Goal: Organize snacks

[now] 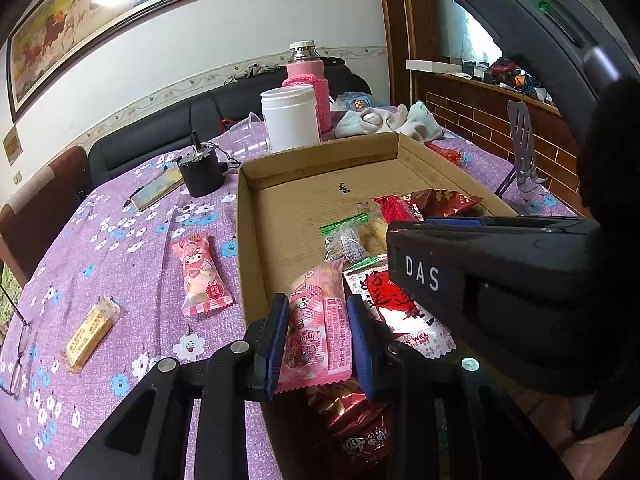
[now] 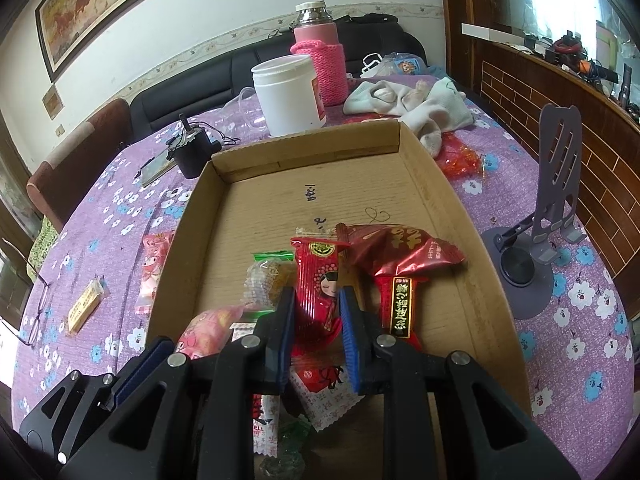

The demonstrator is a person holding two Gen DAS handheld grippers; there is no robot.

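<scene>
Cardboard tray (image 2: pixel 436 184) crowded with snacks, left gripper (image 1: pixel 318 334) pinching pink packet (image 1: pixel 316 320), right gripper (image 2: pixel 316 330) pinching red packet (image 2: pixel 318 280)

You have the box (image 2: pixel 448 216) on the counter (image 2: pixel 568 320), snack packets (image 2: pixel 404 256) inside its near end, two packets (image 1: pixel 202 276) left of it, and the jar (image 2: pixel 288 96) behind.

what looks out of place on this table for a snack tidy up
Two snacks lie outside the cardboard box on the tablecloth: a pink packet and a yellow bar. A heap of socks sits behind the box, and eyeglasses lie at the table's left edge, odd among food.
</scene>
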